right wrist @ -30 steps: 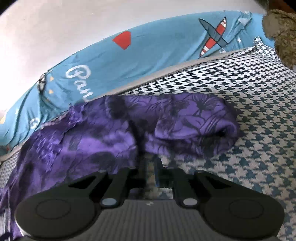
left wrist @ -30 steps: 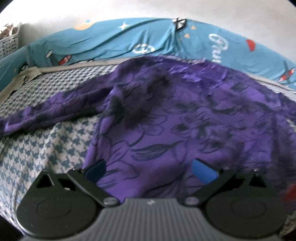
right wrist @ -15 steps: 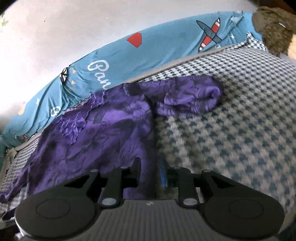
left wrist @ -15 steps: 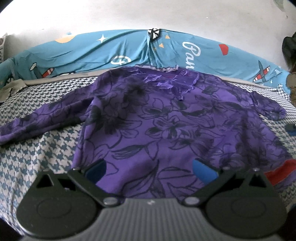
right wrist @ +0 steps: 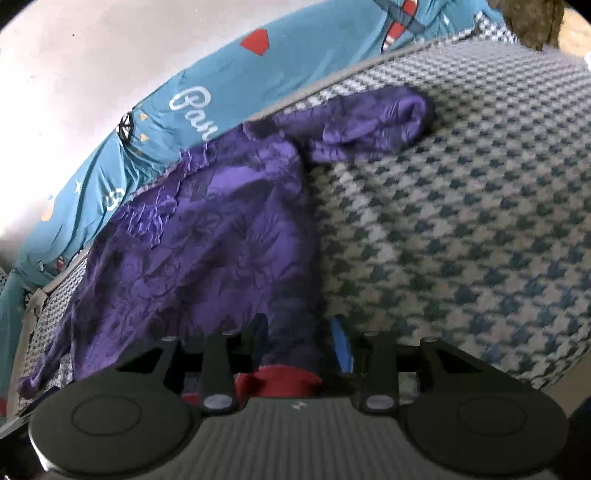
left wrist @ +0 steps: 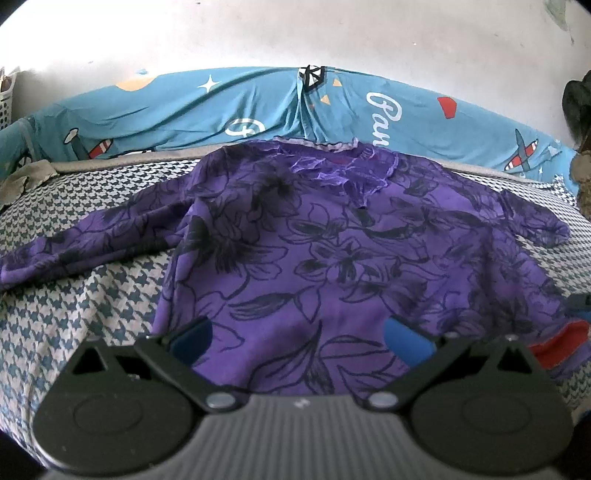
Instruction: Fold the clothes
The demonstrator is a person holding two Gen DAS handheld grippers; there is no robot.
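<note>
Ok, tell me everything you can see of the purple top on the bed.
The purple top is a thin, crinkly-looking long-sleeved garment printed with dark outlined flowers, with a ruffled neckline facing the blue printed cover at the wall. It lies spread front-up on the houndstooth bedspread, one sleeve stretched out flat, the other bunched at its end. The right tongs are opening with its hem corner between them; the left tongs hover open over the hem. A red fabric patch shows at that corner.

Houndstooth bedcover [left wrist: 85, 295] — teal printed bumper [left wrist: 192, 110] behind — white wall [left wrist: 258, 33].
</note>
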